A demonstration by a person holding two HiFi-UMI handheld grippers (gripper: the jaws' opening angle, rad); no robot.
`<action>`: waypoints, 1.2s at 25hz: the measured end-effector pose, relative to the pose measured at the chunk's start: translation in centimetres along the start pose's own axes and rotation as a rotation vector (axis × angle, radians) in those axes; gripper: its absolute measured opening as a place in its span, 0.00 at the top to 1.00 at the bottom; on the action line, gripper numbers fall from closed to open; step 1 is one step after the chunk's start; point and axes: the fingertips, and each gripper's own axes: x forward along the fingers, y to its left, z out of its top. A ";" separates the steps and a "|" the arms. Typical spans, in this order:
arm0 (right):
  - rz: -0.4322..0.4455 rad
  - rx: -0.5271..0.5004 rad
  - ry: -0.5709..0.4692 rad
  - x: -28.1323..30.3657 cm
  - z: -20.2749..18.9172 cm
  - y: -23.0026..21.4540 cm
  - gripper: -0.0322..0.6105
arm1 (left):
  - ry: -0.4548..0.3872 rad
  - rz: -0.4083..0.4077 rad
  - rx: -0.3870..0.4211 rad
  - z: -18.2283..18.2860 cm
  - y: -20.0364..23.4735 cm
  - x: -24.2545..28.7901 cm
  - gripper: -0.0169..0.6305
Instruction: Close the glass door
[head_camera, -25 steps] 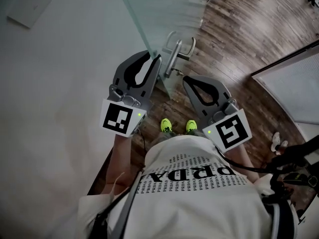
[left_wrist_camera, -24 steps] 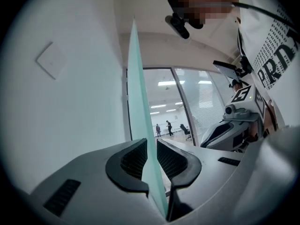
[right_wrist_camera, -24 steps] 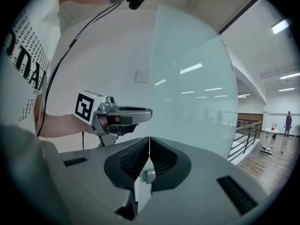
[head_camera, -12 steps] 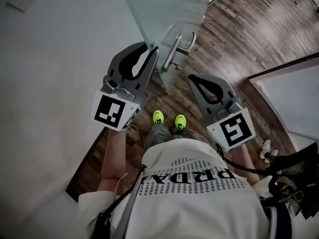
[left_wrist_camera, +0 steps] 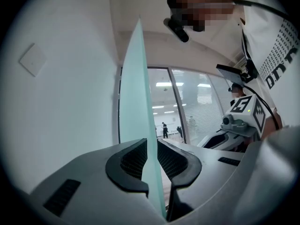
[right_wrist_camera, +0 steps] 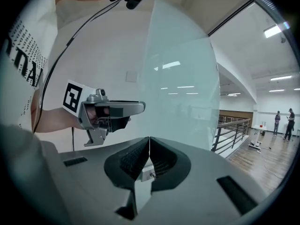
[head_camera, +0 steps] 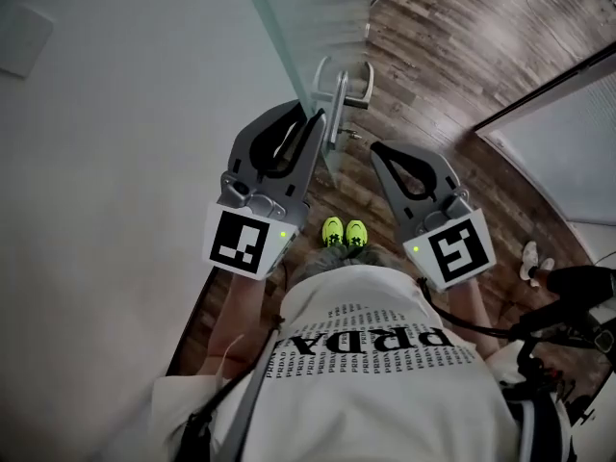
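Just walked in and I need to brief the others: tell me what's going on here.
A person holds a hand-held gripper in each hand. The left hand-held gripper is clamped on the free edge of the glass door, close to its metal lever handle. The right hand-held gripper has its jaws shut on nothing and is off the door, beside the handle. The door stands out from the white wall, not yet closed.

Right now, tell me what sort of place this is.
Probably an office or commercial building: a frosted glass door with a metal lever handle, a wood-plank floor, and a glazed partition with ceiling strip lights beyond.
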 end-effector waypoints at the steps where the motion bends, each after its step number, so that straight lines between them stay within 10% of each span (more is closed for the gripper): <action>1: -0.012 0.002 0.004 -0.1 -0.2 -0.4 0.95 | 0.001 0.000 -0.011 0.0 -0.4 0.3 0.89; 30: 0.023 -0.081 -0.012 0.8 1.4 0.5 0.95 | -0.051 -0.060 -0.051 -0.1 -1.9 -0.1 0.87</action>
